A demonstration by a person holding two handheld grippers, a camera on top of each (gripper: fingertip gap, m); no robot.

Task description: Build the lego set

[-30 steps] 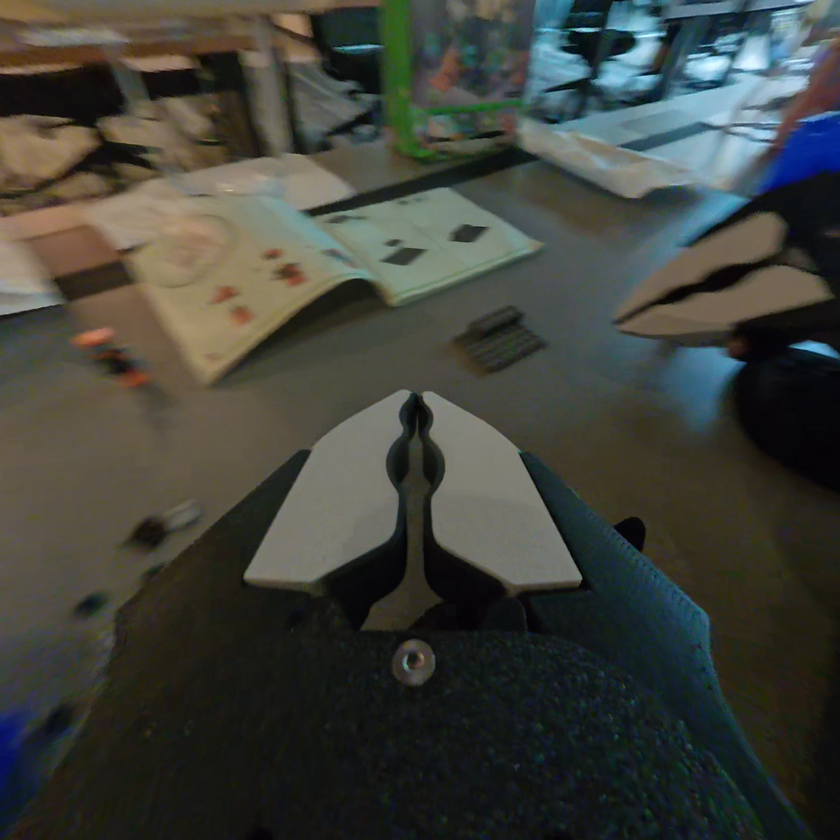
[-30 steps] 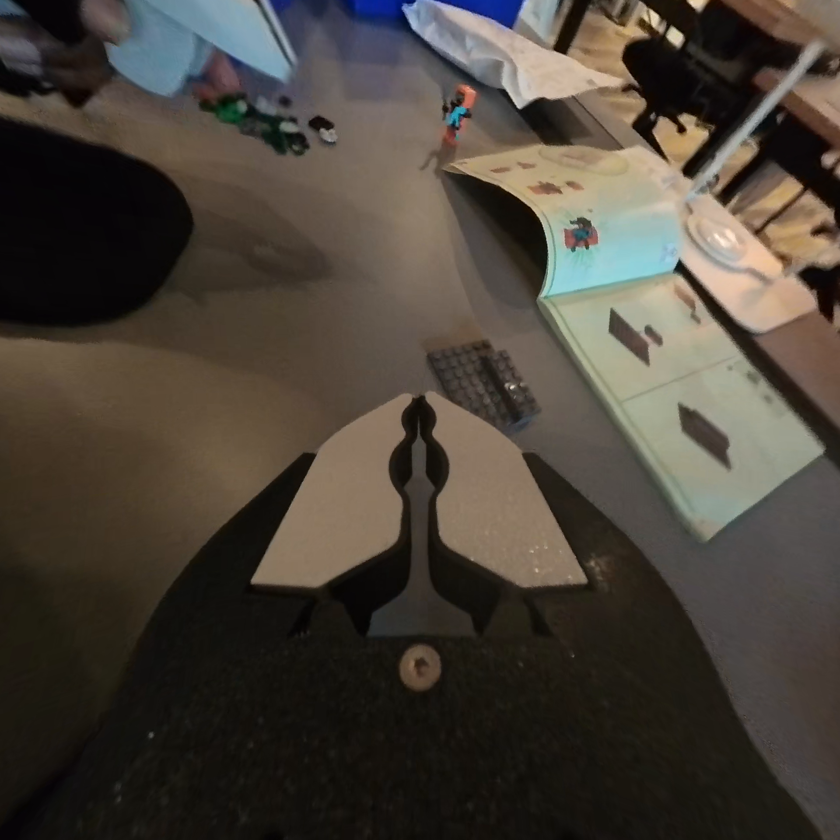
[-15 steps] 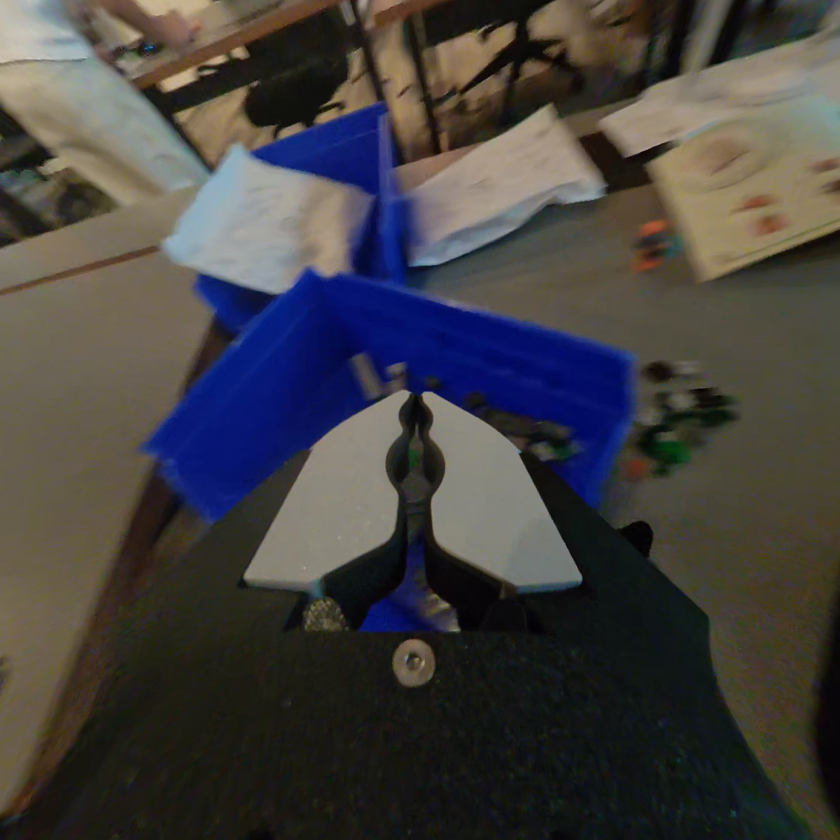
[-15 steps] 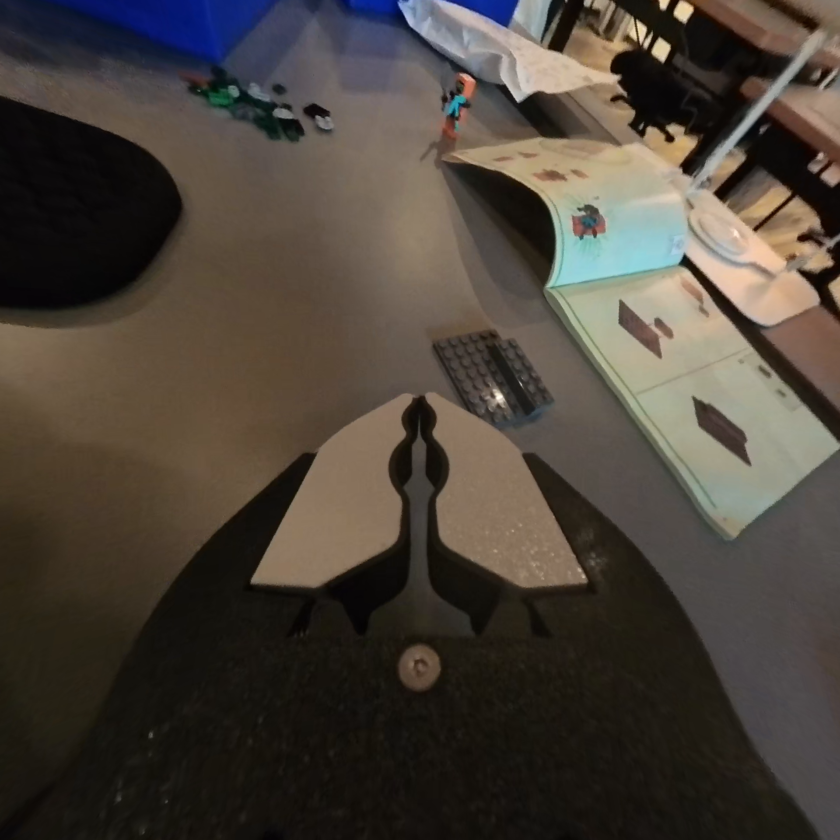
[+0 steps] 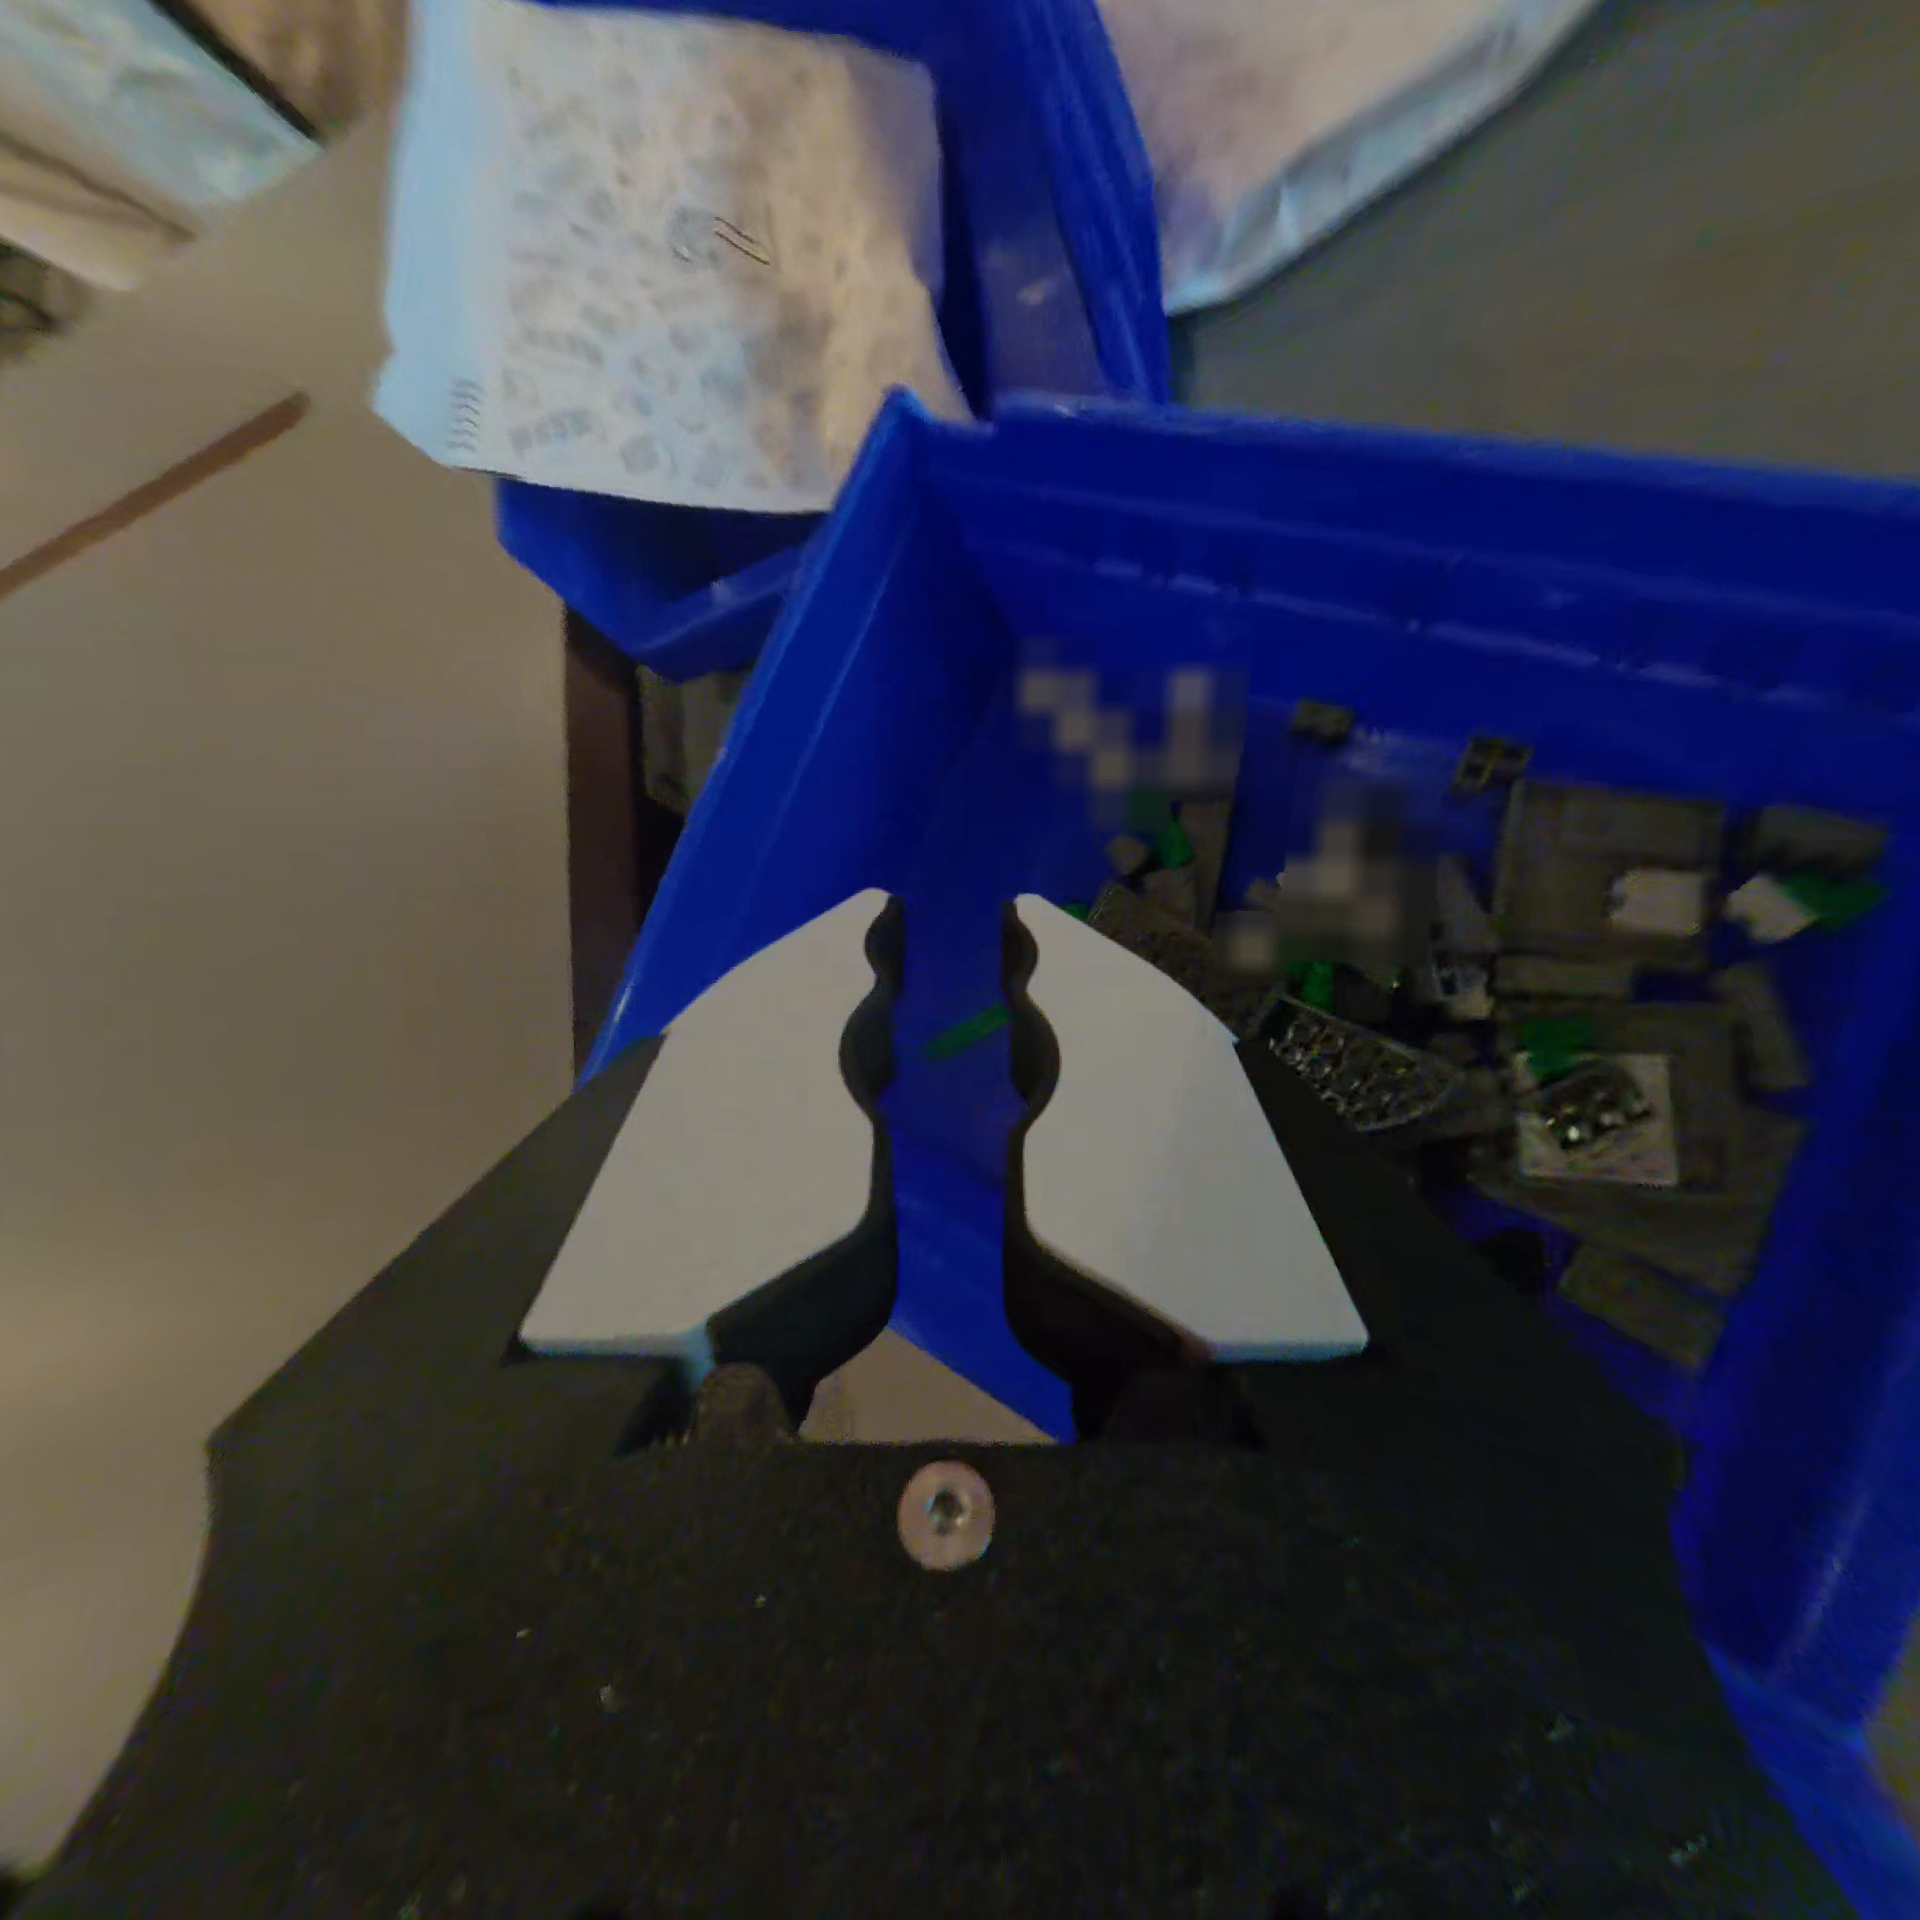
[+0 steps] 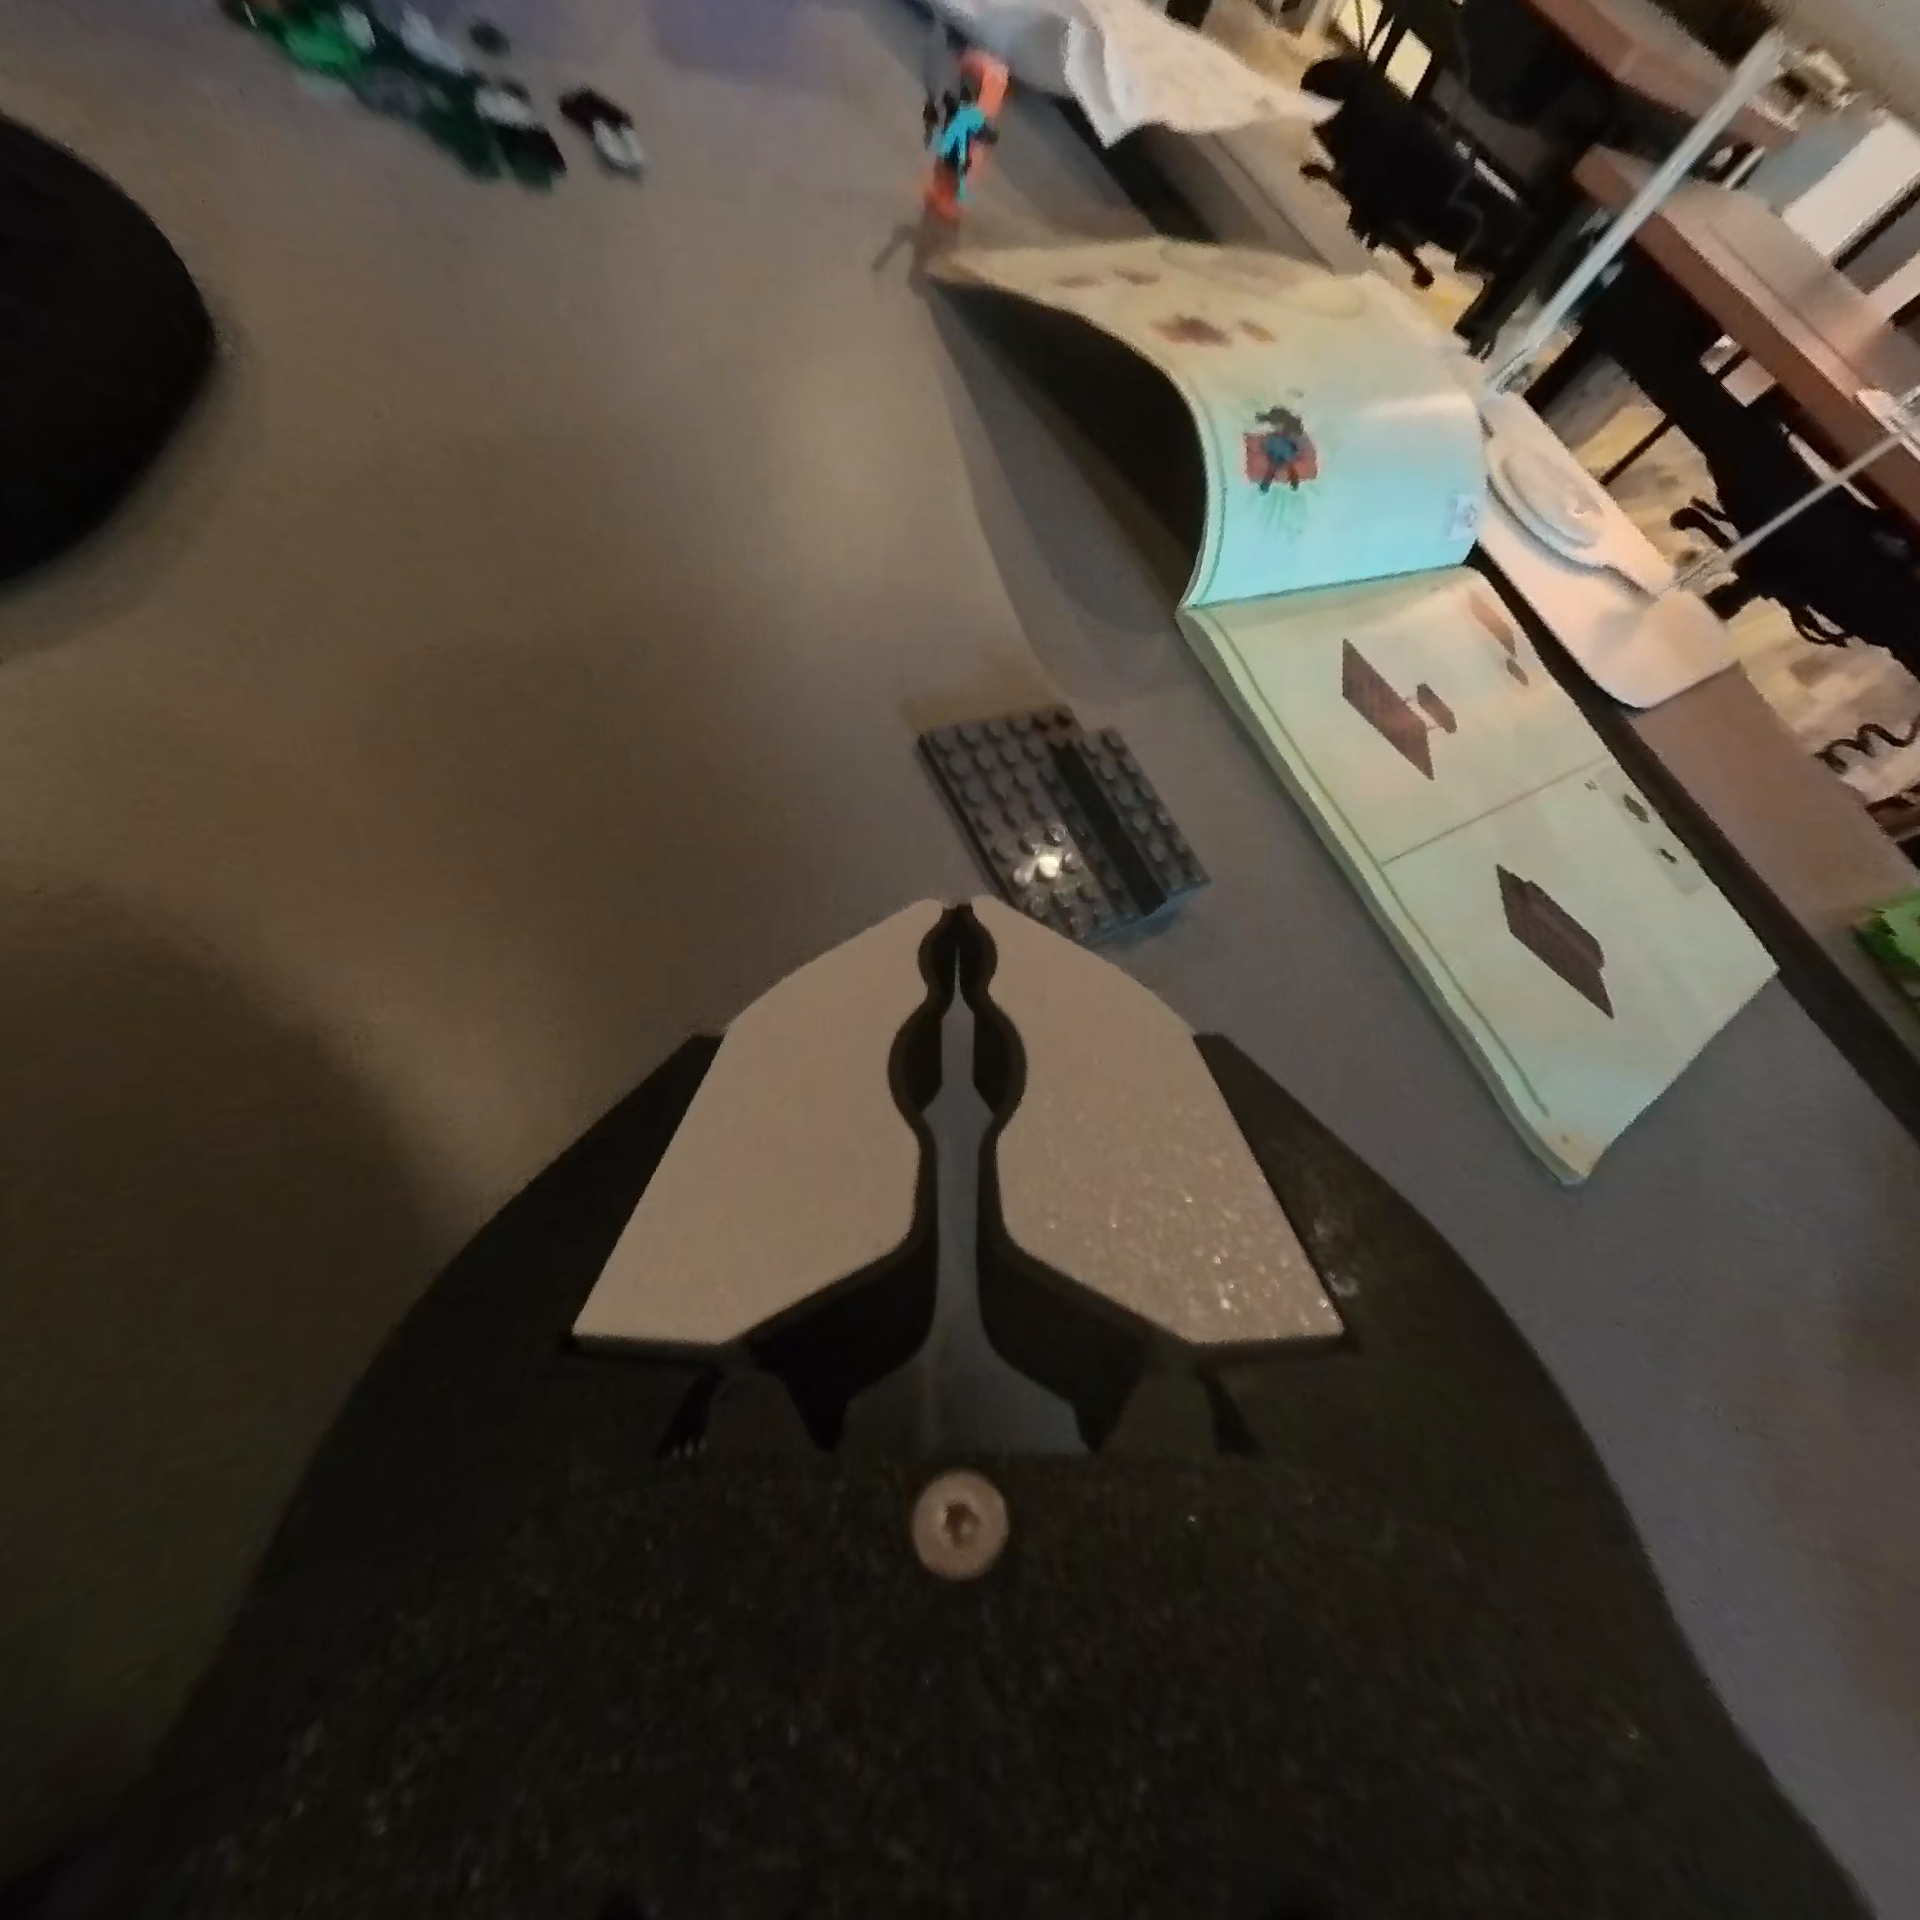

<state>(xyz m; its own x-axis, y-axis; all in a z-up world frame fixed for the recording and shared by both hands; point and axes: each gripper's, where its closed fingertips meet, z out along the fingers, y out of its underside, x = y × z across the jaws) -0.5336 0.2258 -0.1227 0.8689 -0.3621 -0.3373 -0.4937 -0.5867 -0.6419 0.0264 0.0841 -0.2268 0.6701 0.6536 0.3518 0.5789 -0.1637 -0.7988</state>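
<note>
Lego plate (image 6: 1060,821) is lying flat mid-desk, just beside the open manual (image 6: 1455,790) and just ahead of the right gripper (image 6: 958,914), whose fingers are pressing together on nothing. Likely light, stiff and slick; thin too, so I'd be pinching it across the long edges. Left gripper (image 5: 948,909) is hanging over the blue bin (image 5: 1455,540) at the desk's edge, fingers slightly spread, empty, loose bricks (image 5: 1558,1039) piling inside. Desk (image 6: 520,623) is grey and smooth; room is looking dim.
</note>
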